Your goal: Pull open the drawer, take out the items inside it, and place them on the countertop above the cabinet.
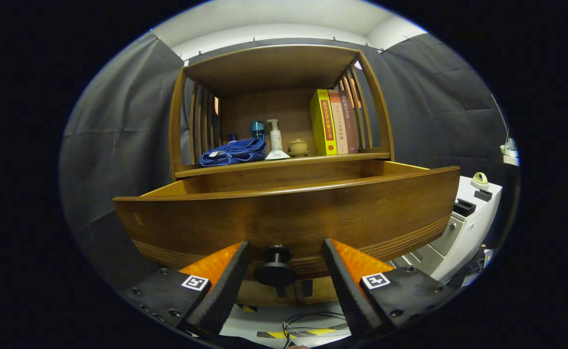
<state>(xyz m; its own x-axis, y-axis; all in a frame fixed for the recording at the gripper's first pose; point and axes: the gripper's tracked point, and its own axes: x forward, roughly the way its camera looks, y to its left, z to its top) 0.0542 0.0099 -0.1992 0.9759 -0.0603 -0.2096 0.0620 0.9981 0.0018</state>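
Wooden cabinet (284,87) with slatted sides, seen from low and in front; its drawer (288,213) stands pulled out toward the camera, and the tall curved front panel hides the whole interior, so any contents cannot be made out. Only the top edges of the drawer's side walls and a strip of its back wall show above the panel. The front is smooth, dark-stained wood with fine grooved lines near its lower edge.

On the countertop (284,162) above the drawer, largest to smallest: three upright books (334,122) at the right, a folded blue towel (233,151) at the left, a white pump bottle (276,140), a blue cup (257,130) partly behind the towel, and a small lidded pot (298,145).

The gripper (284,264) points level at the drawer front, its two black ribbed fingers (225,286) with orange backing spread wide. The round black knob (275,271) sits between them, with a clear gap on each side; neither finger touches it.

A white appliance (463,228) stands to the right, cut off below, its detail unclear
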